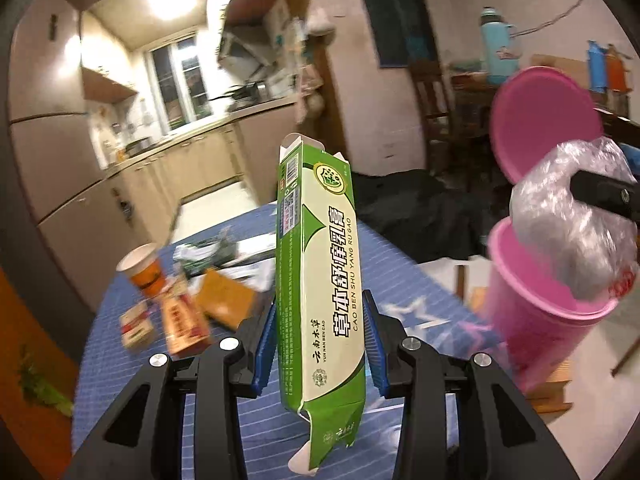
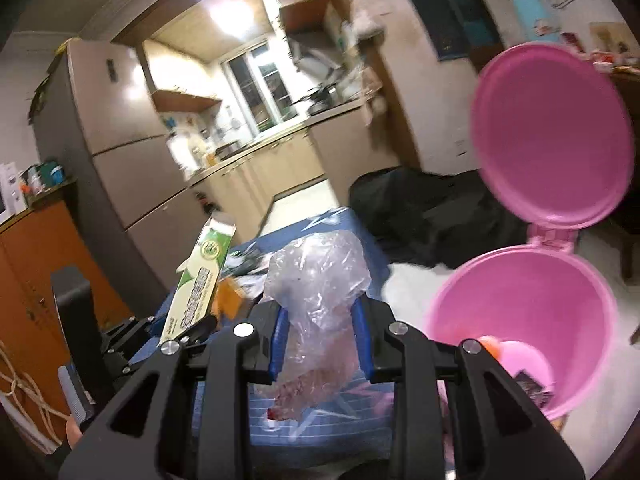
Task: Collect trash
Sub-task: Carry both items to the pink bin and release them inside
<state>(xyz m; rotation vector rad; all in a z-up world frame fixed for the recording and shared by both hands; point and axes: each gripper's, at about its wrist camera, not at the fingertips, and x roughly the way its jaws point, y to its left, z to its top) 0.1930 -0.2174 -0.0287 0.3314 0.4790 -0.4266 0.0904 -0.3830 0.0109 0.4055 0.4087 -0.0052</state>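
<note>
left wrist view: left gripper [image 1: 320, 344] clamps a tall green carton [image 1: 318, 280] between its blue pads [image 1: 266, 344], carton upright, torn flap hanging at 6 o'clock. right wrist view: right gripper [image 2: 320, 340] pinches a crumpled clear plastic bag [image 2: 316, 292], jaws closed narrow on it. the pink bin [image 2: 532, 320] stands at 3 o'clock, lid [image 2: 552, 132] flipped up behind its mouth, some trash already inside. likely faults: the limp bag may snag on the rim or cling to a pad on release; the long carton could strike the raised lid or the other gripper if both crowd the mouth together. more trash waits on the blue striped table [image 1: 404, 280] at 9 o'clock in the left wrist view: a paper cup [image 1: 142, 268] and small boxes [image 1: 184, 328]. nothing lies between grippers and bin.
</note>
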